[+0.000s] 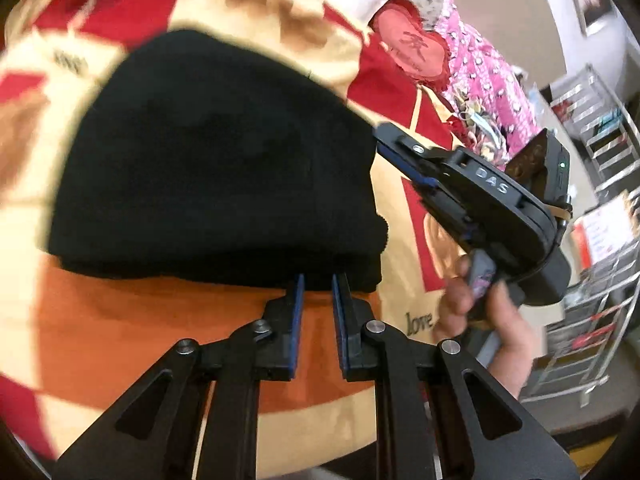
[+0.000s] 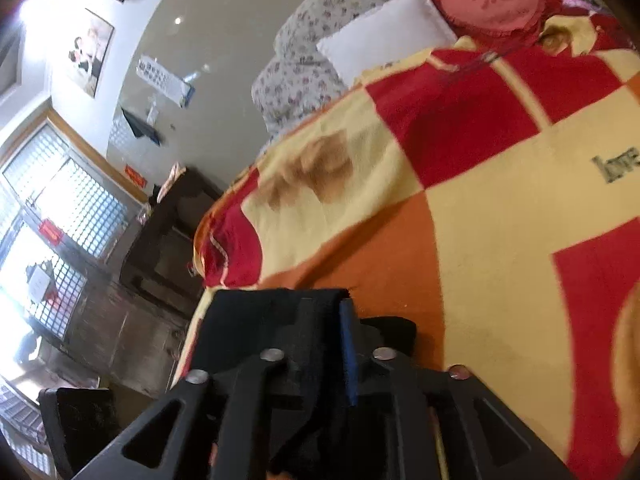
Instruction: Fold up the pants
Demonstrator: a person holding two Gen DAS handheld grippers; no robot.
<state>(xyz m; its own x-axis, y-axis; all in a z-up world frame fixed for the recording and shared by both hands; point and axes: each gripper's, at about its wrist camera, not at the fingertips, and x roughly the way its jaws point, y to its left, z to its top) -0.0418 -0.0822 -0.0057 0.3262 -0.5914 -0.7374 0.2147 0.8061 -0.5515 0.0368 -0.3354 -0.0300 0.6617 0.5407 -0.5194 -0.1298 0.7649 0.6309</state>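
Observation:
The black pants point(image 1: 216, 160) lie folded into a thick bundle on the patterned blanket point(image 1: 132, 344). My left gripper point(image 1: 318, 280) is open, its blue-padded fingertips at the bundle's near edge with a gap between them and nothing in it. My right gripper point(image 1: 384, 140) reaches in from the right and touches the bundle's right edge. In the right wrist view the right gripper point(image 2: 320, 312) is shut on a fold of the black pants point(image 2: 256, 312), which bunches around its fingers.
A red heart-shaped cushion point(image 1: 412, 54), a white pillow point(image 2: 384, 40) and pink floral bedding point(image 1: 480, 68) lie at the bed's far end. A metal rack point(image 1: 600, 208) stands right of the bed. A dark cabinet point(image 2: 168, 236) and window lie beyond the bed's edge.

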